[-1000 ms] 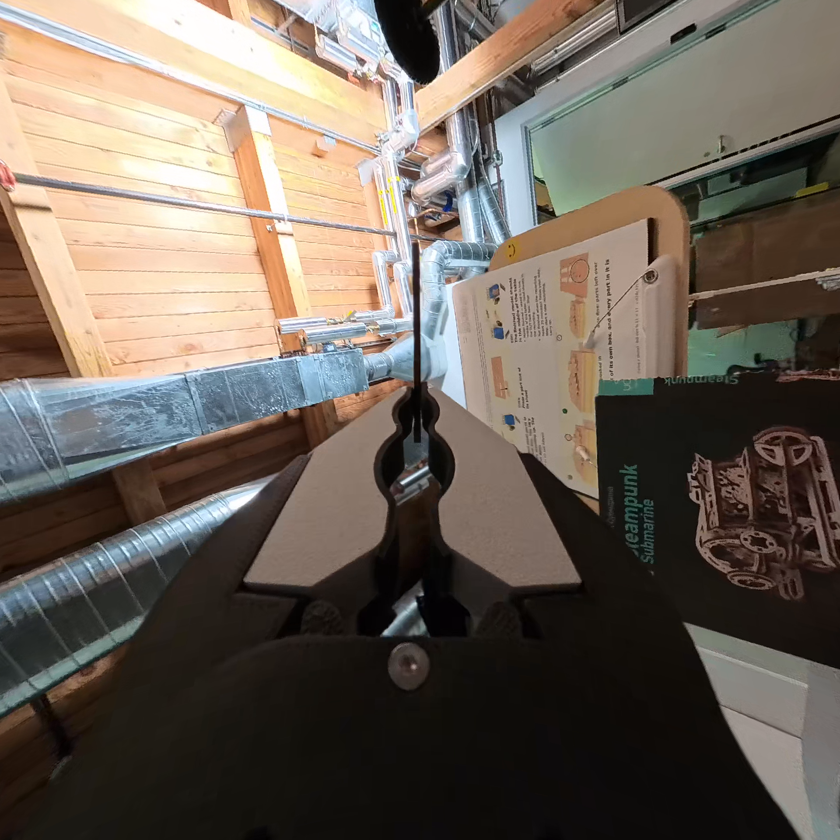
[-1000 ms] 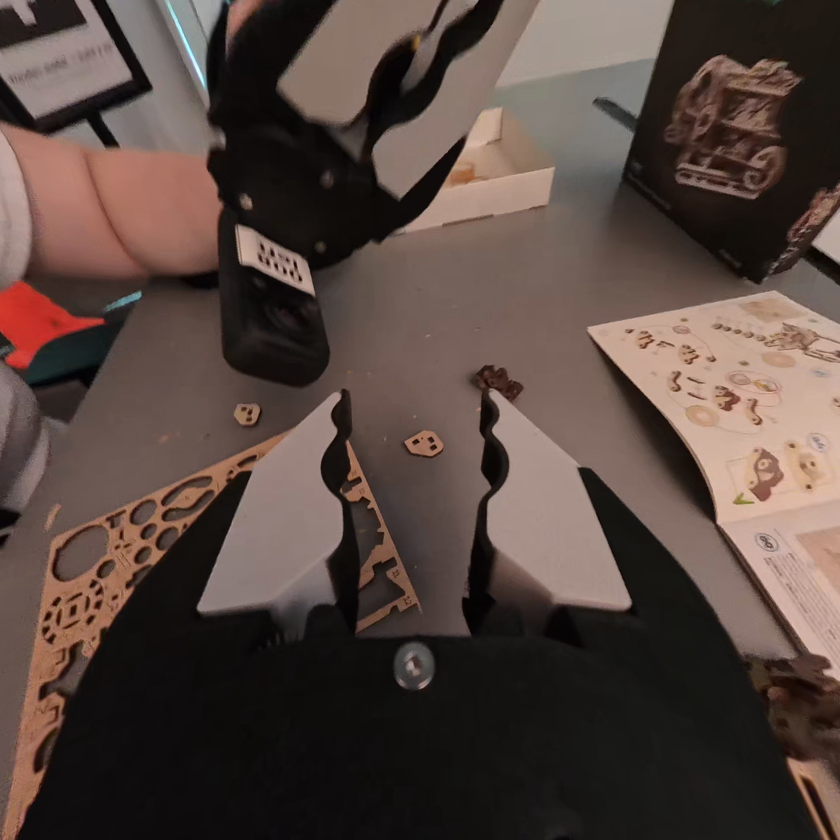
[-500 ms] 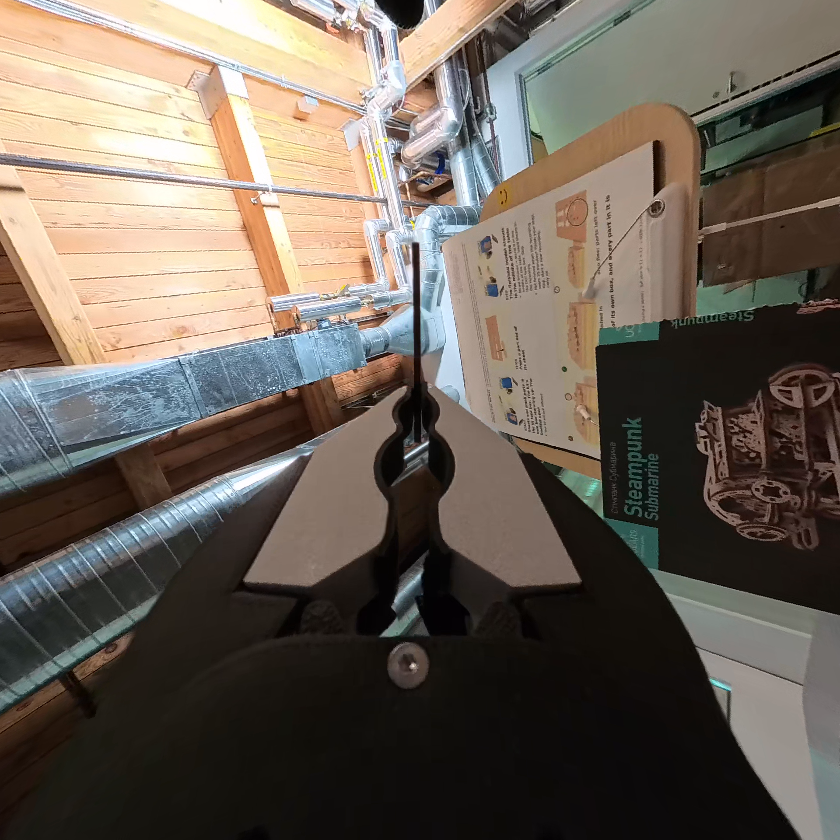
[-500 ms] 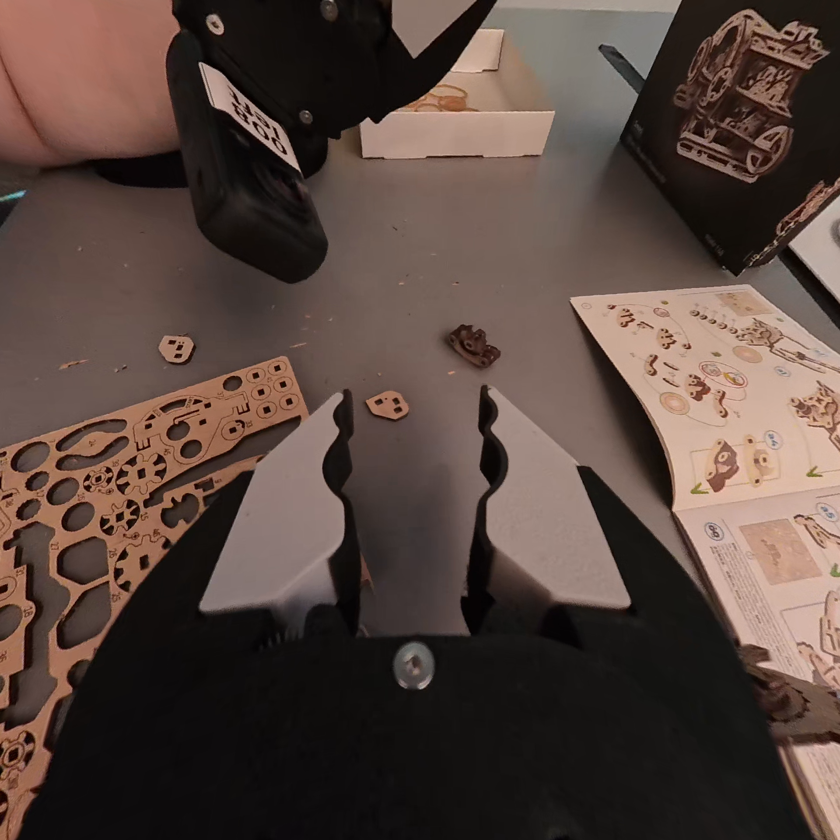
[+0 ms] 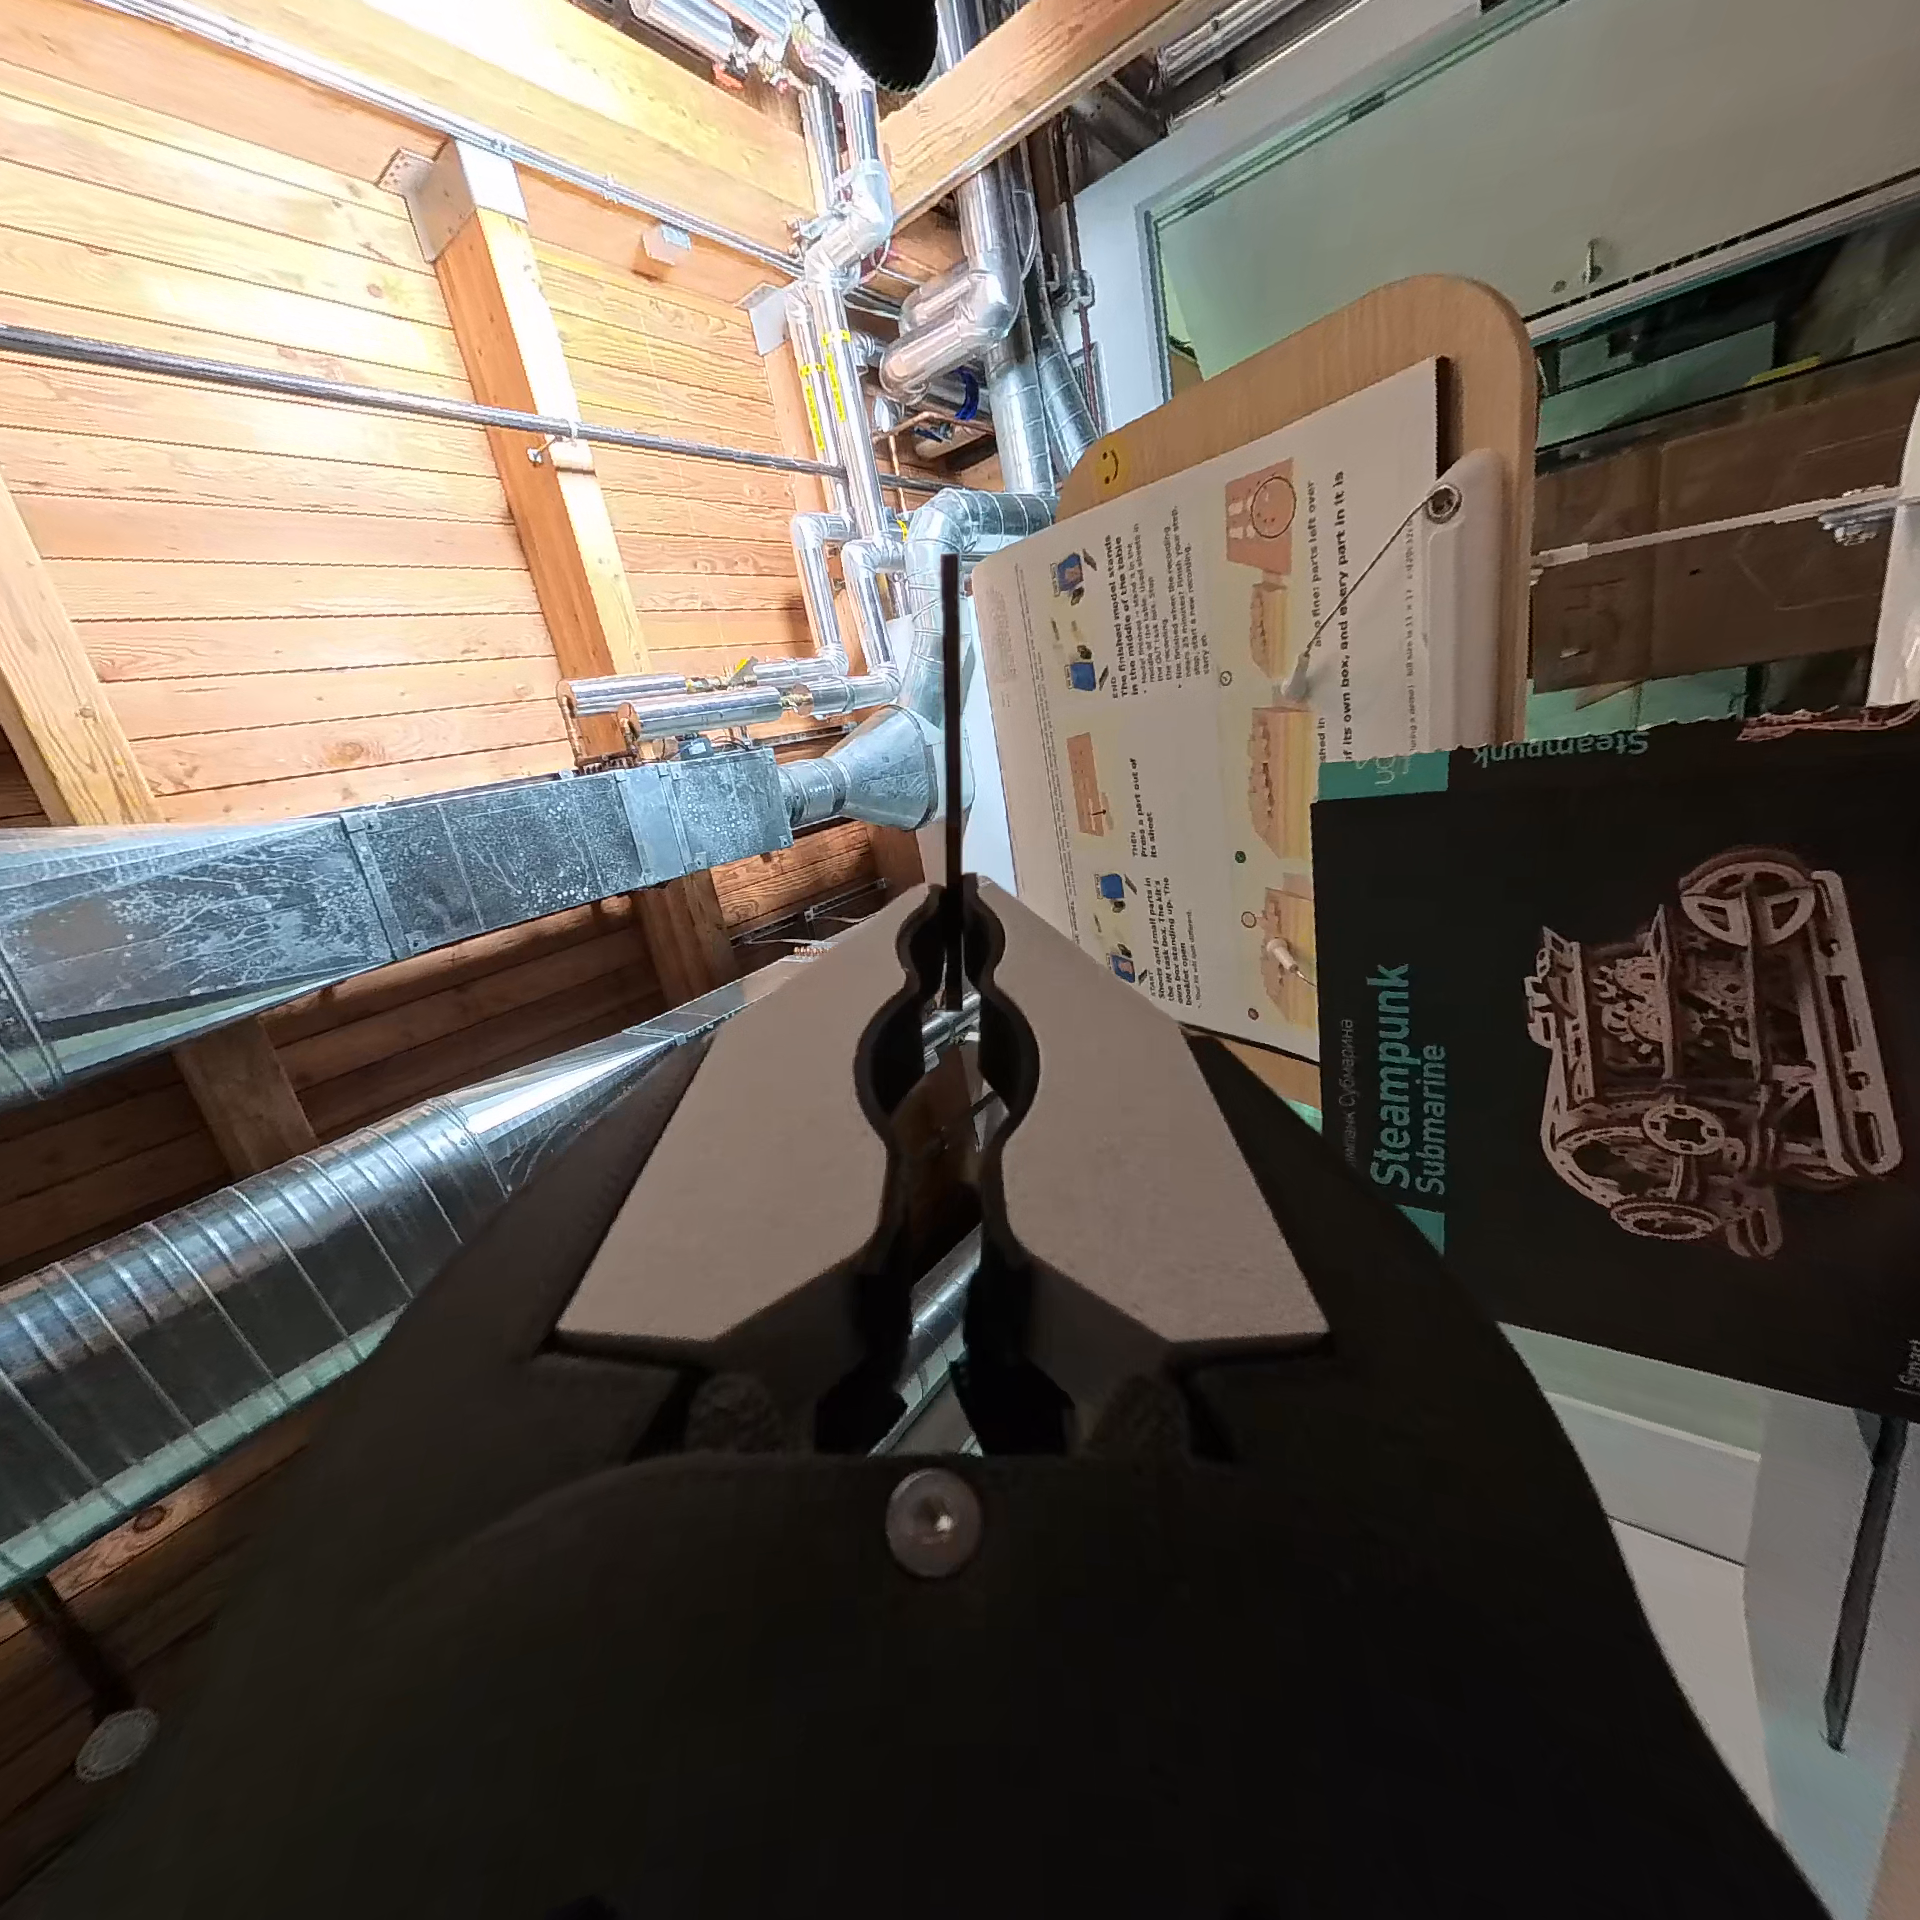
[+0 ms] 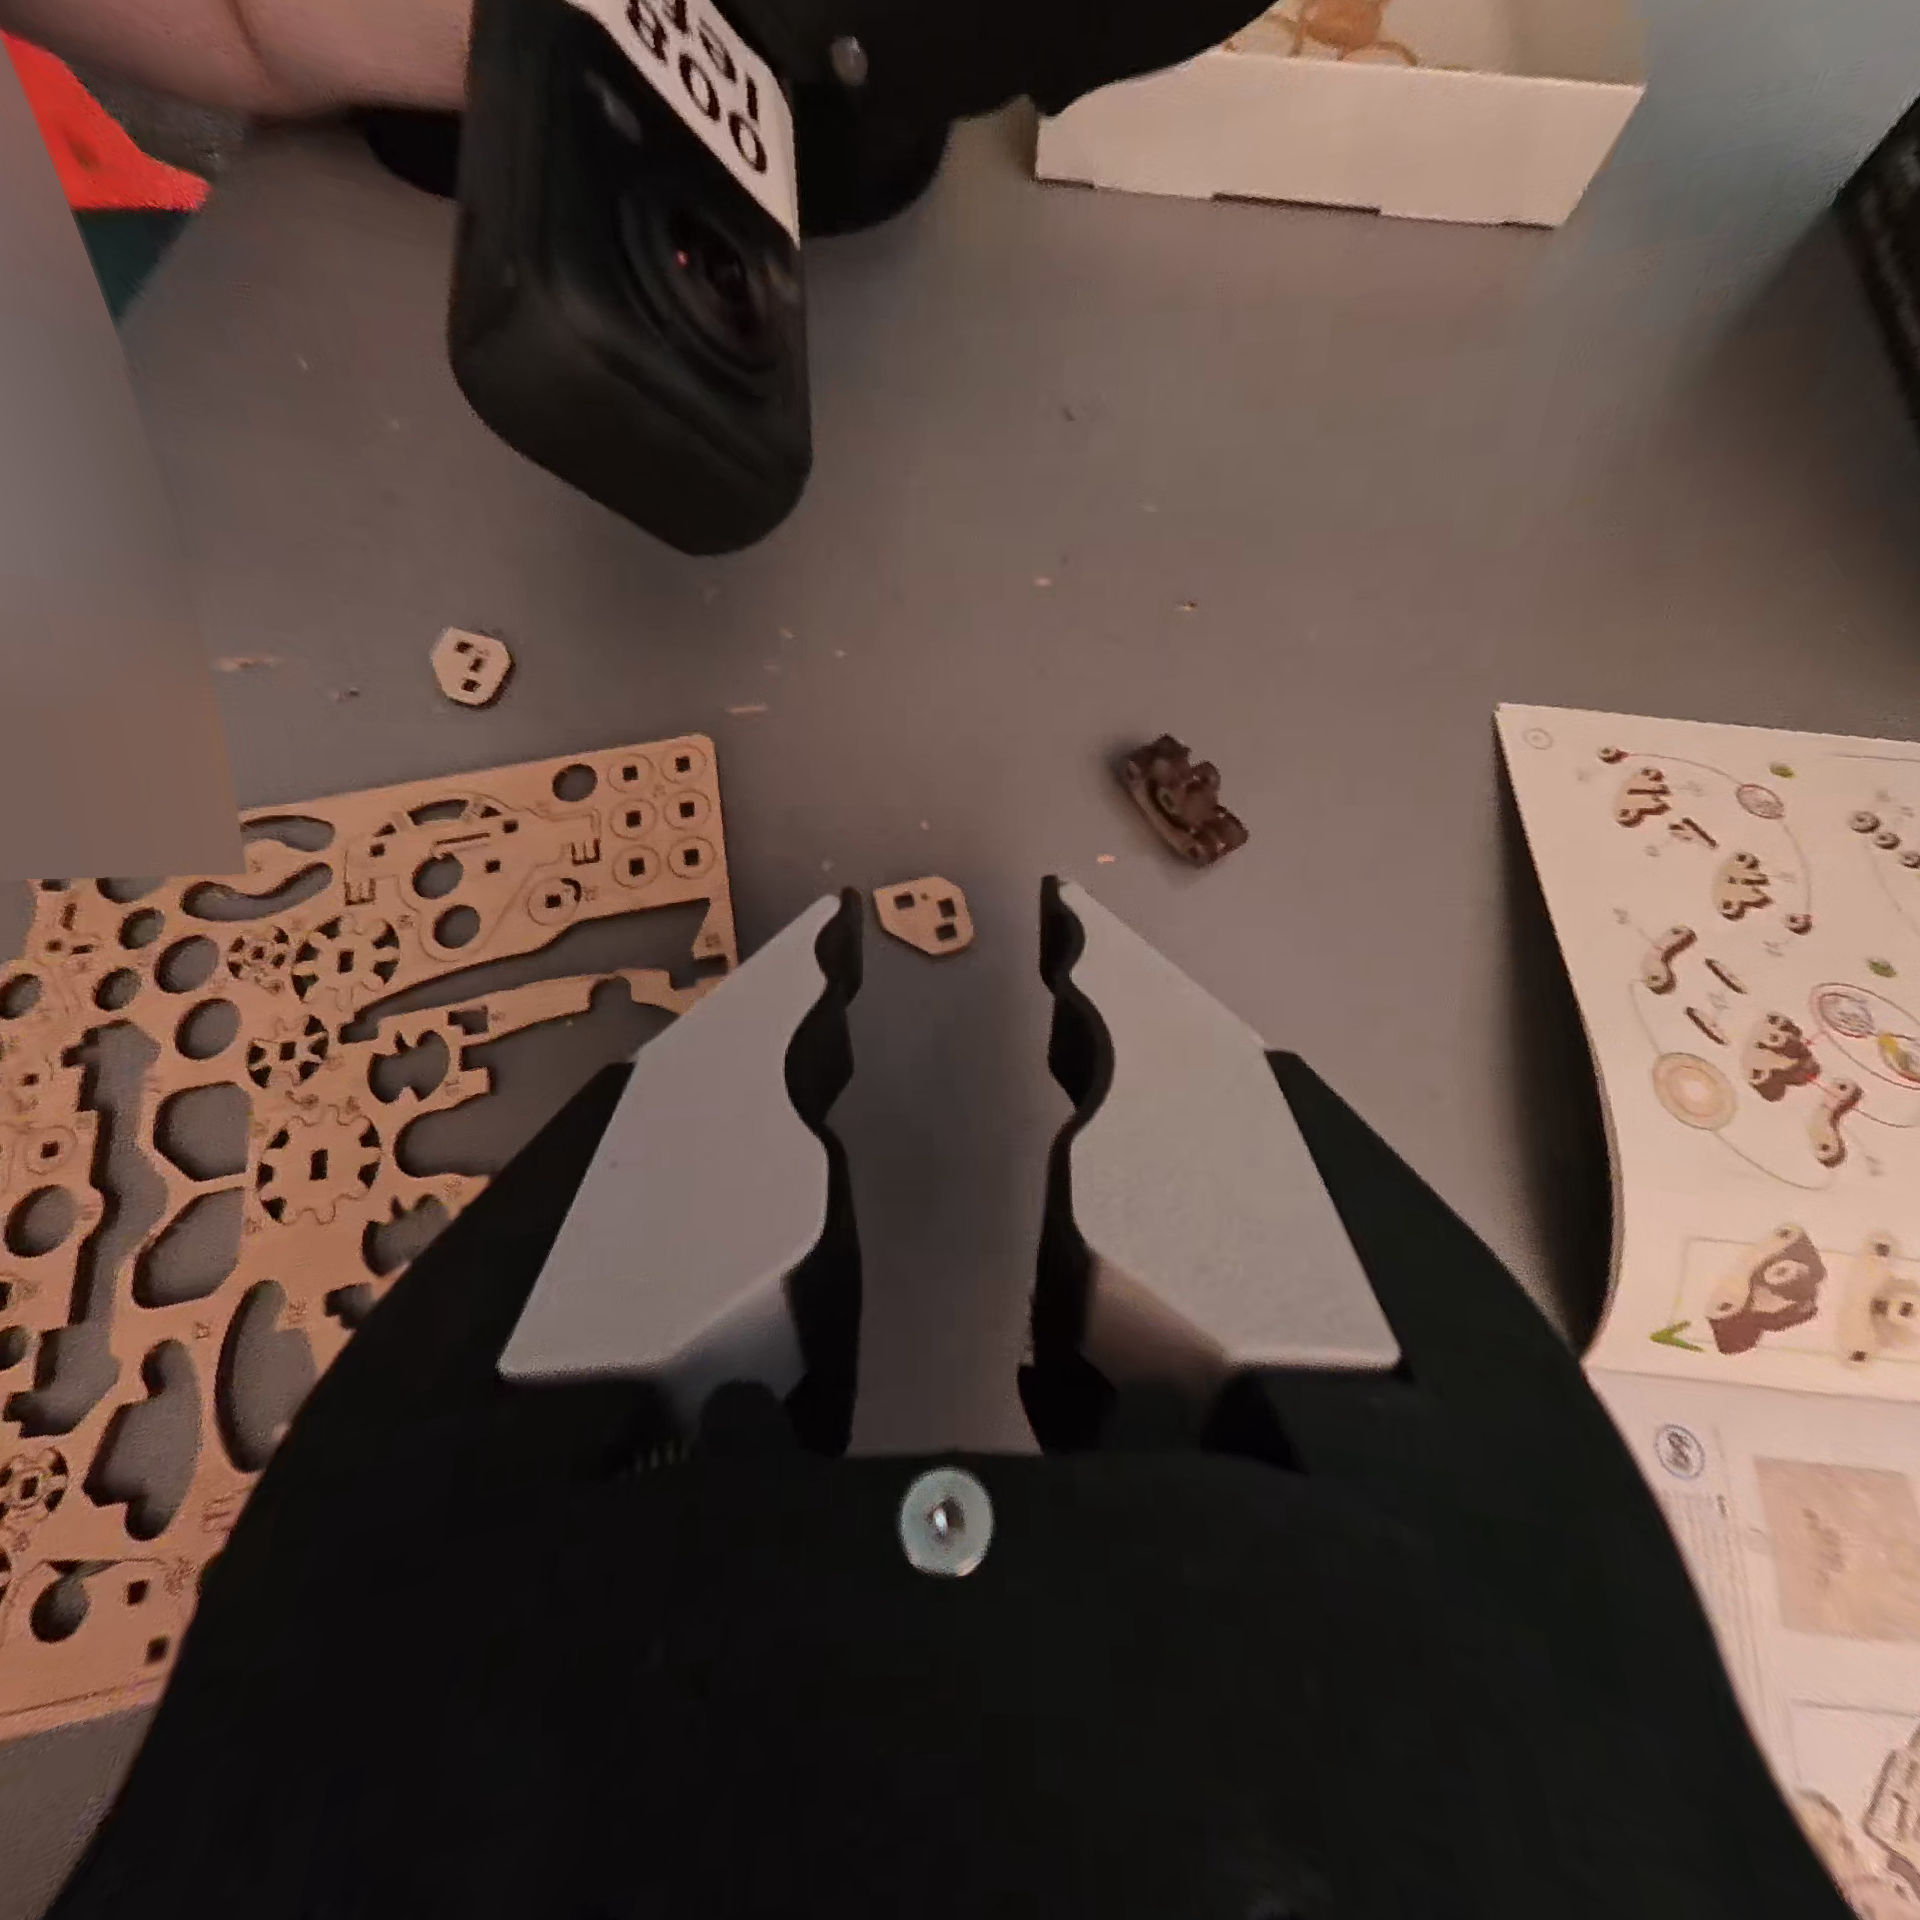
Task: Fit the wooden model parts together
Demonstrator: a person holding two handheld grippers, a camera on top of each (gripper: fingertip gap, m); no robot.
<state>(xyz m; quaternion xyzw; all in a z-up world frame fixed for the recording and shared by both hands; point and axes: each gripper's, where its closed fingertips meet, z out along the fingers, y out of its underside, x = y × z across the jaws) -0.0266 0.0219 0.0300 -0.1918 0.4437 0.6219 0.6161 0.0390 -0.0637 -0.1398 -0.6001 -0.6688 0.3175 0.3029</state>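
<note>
The left gripper (image 5: 951,914), raised toward the ceiling ducts, pinches a thin dark part (image 5: 951,727) seen edge-on, while the right gripper (image 6: 951,909) hovers with jaws apart over the grey table (image 6: 1247,499), a small tan wooden piece (image 6: 925,916) lying just beyond its tips, beside the punched plywood sheet (image 6: 312,1039).

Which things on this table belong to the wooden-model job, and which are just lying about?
Belongs to the job:
- thin dark part, clamped edge-on in the left tongs
- light loose piece just ahead of the open right tongs
- second light piece
- dark sub-assembly
- punched plywood sheet
- instruction booklet

Just lying about:
- white tray
- dark kit box
- wood crumbs
</note>
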